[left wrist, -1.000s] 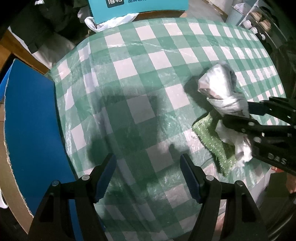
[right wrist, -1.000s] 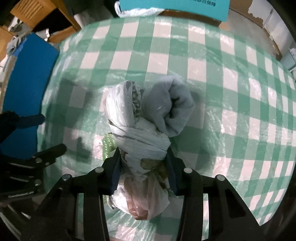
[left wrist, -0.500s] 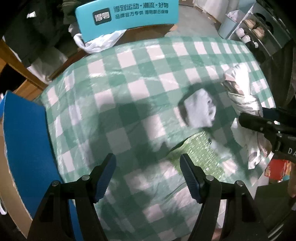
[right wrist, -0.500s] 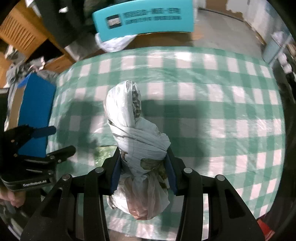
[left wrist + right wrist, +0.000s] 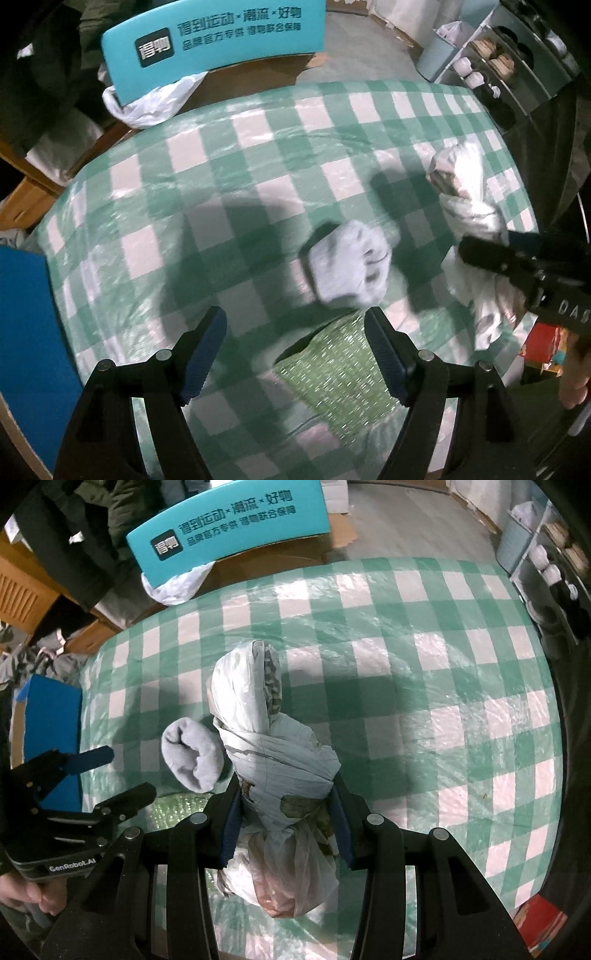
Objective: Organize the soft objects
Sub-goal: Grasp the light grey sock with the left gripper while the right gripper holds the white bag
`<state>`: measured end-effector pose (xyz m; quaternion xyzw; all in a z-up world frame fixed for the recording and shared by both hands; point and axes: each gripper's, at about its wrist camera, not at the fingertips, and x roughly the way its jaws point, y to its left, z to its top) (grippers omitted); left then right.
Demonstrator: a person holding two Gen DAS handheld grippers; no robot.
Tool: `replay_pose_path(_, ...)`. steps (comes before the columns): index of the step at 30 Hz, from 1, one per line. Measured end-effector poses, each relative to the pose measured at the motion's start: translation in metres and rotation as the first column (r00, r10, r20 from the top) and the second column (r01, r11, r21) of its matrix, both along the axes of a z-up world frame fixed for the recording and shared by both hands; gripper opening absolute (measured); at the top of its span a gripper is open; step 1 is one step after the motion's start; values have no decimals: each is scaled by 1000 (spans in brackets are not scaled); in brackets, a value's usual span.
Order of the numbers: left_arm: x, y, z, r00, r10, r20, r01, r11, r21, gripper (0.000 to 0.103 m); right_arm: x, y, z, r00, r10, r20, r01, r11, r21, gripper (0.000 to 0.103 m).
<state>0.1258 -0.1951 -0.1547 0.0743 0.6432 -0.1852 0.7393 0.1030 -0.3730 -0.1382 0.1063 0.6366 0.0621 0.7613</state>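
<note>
While the right tongs (image 5: 286, 823) clamp the knotted plastic bag (image 5: 273, 753), the left tongs (image 5: 295, 354) have just been opening, empty. Below them on the table (image 5: 221, 192) lie a grey sock roll (image 5: 351, 266) and a green cloth (image 5: 340, 369).

The far and left stretches of the checked tabletop (image 5: 229, 192) lie bare, open to a gripper from above. Toward the near right edge things crowd: a rolled grey towel (image 5: 351, 269) lies just beside a green scouring pad (image 5: 340, 373), and the right gripper (image 5: 284, 808) hangs over them, clamped on a knotted plastic bag (image 5: 273, 753). The left gripper (image 5: 295, 354), jaws just widened with nothing between them, stands over the pad. A teal sign board (image 5: 221, 37) rises behind the far edge; a blue board (image 5: 26, 332) flanks the left.
</note>
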Motion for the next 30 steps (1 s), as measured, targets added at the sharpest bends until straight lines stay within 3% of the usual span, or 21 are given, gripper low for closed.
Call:
replay_pose_path(9, 13, -26, -2, 1000, 11, -17, -12, 998, -66, 81, 0, -11, -4, 1000, -21, -8, 21, 1000, -12, 43)
replay_pose_path(24, 26, -37, -44, 995, 57, -83, -61, 997, -50, 85, -6, -18, -6, 999, -38, -13, 38, 999, -15, 43)
replay_pose_path(26, 25, -36, -44, 996, 60, -71, -64, 996, -58, 81, -6, -16, -6, 999, -35, -11, 35, 999, -18, 43)
replay_pose_path(30, 24, -36, -43, 998, 34, -59, -37, 998, -57, 45, -4, -12, -7, 1000, -21, -13, 21, 1000, -22, 43)
